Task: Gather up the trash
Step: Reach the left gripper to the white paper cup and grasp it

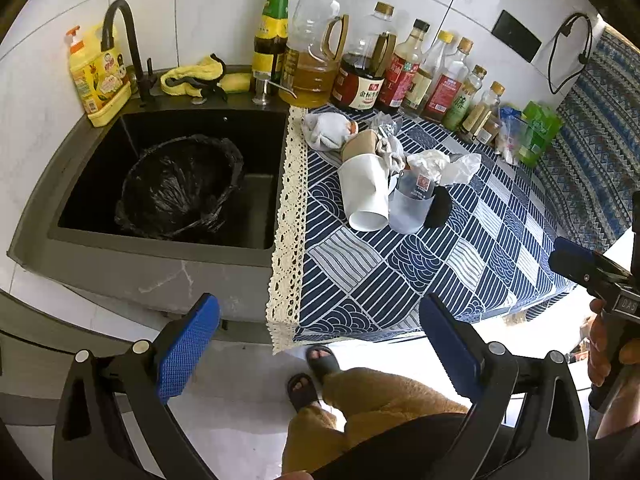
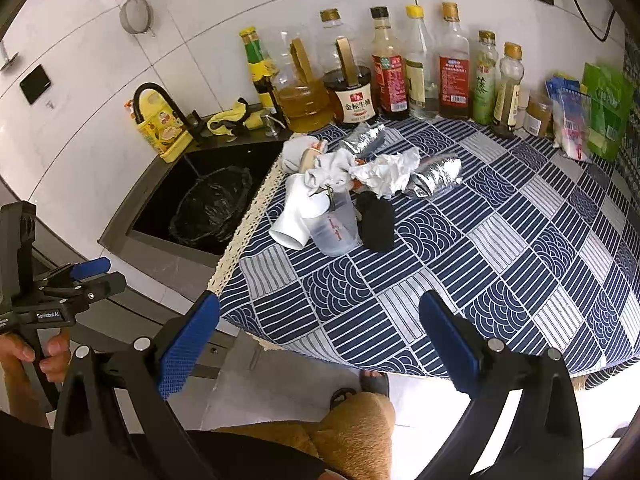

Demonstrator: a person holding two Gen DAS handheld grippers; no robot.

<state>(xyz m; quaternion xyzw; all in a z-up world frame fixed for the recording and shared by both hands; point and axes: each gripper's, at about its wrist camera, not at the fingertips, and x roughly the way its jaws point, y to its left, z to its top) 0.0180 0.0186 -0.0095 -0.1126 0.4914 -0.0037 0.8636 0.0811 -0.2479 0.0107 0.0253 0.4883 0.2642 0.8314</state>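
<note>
trash pile waiting, both grippers wide open and empty

left gripper (image 1: pixel 320 344), right gripper (image 2: pixel 320 340): grabbing the white paper cup (image 2: pixel 294 222) carelessly could topple the clear plastic cup (image 2: pixel 335 228) touching it.

We see both fisheye views bright and sharp, edges bowed and vignetted; daylight blows out the floor (image 1: pixel 400 350) below the counter's front edge.

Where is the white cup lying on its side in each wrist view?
Left wrist: white cup just right of centre, beside the clear cup.
Right wrist: white cup just left of centre.
Shared landmark: bin bag in the sink, to the cup's left.
</note>
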